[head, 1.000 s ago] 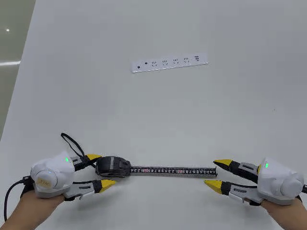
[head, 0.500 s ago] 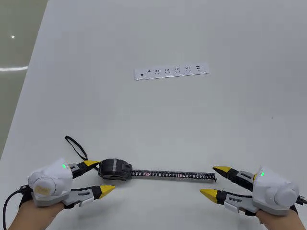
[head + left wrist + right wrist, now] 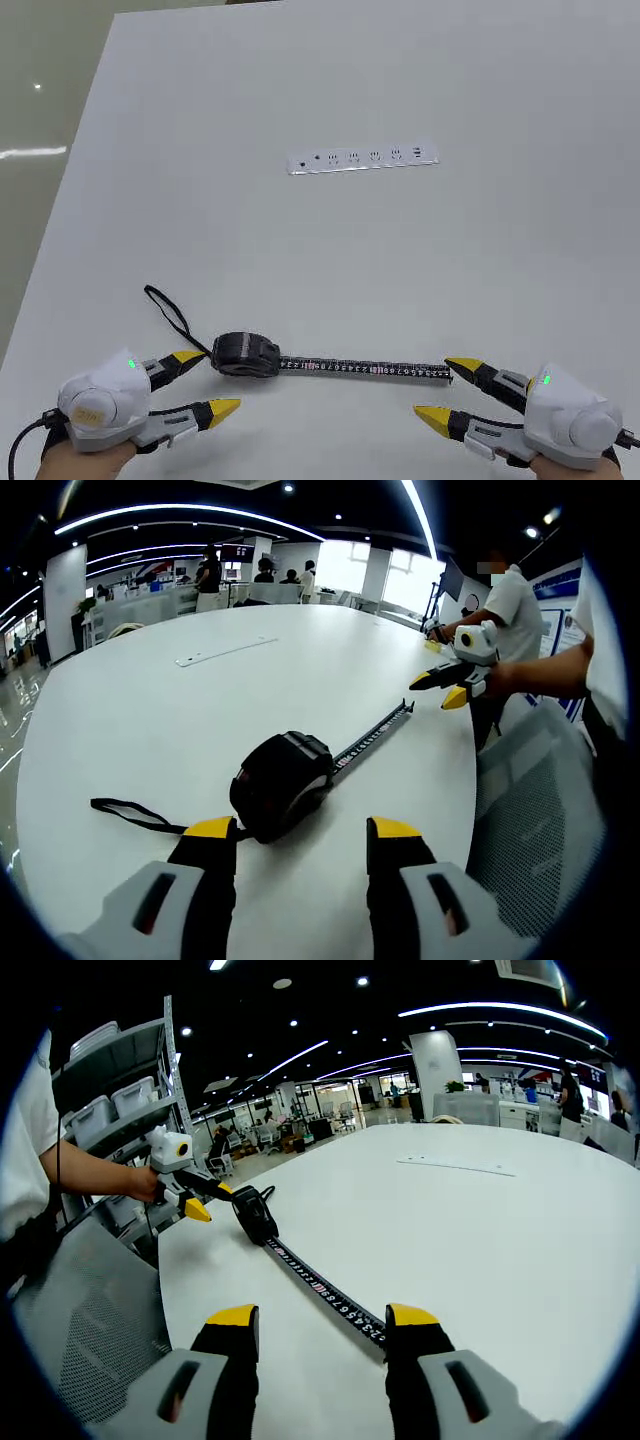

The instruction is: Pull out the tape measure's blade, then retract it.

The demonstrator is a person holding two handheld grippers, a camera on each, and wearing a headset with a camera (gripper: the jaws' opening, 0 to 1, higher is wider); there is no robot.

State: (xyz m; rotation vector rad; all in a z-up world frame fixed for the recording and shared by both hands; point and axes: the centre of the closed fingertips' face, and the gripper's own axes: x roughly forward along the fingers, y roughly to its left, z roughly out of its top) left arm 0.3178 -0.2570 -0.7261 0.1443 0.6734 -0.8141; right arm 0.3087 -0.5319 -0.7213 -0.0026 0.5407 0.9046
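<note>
White tabletop (image 3: 400,250) holds the tape measure (image 3: 243,354), blade (image 3: 365,369) out, likely stiff yet springy; left gripper (image 3: 208,381) and right gripper (image 3: 446,389) gape empty; best gripped by its case (image 3: 283,795)

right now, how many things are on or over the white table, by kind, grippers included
tape measure: 1
power strip: 1
grippers: 2, the left gripper and the right gripper, both open
total: 4
</note>
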